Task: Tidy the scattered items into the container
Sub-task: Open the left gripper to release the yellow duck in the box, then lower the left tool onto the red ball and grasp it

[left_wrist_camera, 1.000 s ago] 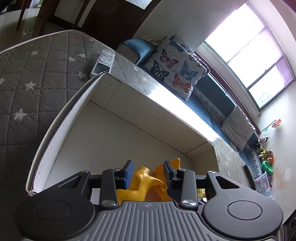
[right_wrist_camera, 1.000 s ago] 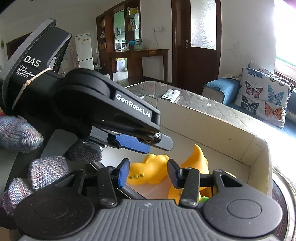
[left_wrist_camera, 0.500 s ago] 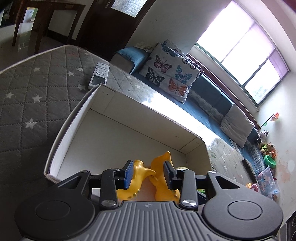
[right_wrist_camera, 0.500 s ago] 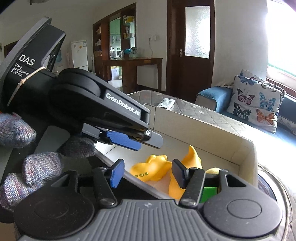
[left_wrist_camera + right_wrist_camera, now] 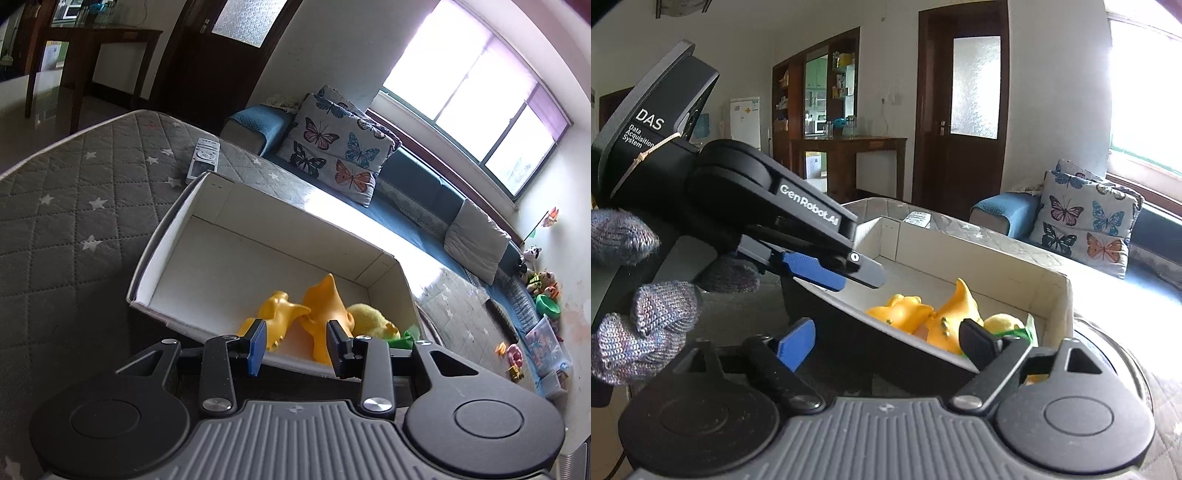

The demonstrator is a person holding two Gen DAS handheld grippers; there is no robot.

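Note:
A white cardboard box (image 5: pixel 280 221) (image 5: pixel 960 247) lies on the grey starred quilt. Inside it are two orange-yellow plastic toys (image 5: pixel 325 299) (image 5: pixel 945 314), a yellow plush (image 5: pixel 371 319) and a green item (image 5: pixel 406 338). My left gripper (image 5: pixel 295 347) is open and empty, just short of the box's near wall. My right gripper (image 5: pixel 886 343) is open wide and empty, at the box's near edge. The left gripper (image 5: pixel 831 269) shows in the right wrist view, above the box's left rim, held by a gloved hand (image 5: pixel 646 325).
A white remote (image 5: pixel 203 160) lies on the quilt (image 5: pixel 74 206) beyond the box. A blue sofa with a butterfly cushion (image 5: pixel 332 151) runs behind. Toys and a bin (image 5: pixel 543 347) sit on the floor at the far right. A dark door (image 5: pixel 964 110) and a wooden table (image 5: pixel 849 155) stand behind.
Both grippers have pulled back from the box; the toys stay inside. The right gripper has opened wider. The left gripper's opening is unchanged.

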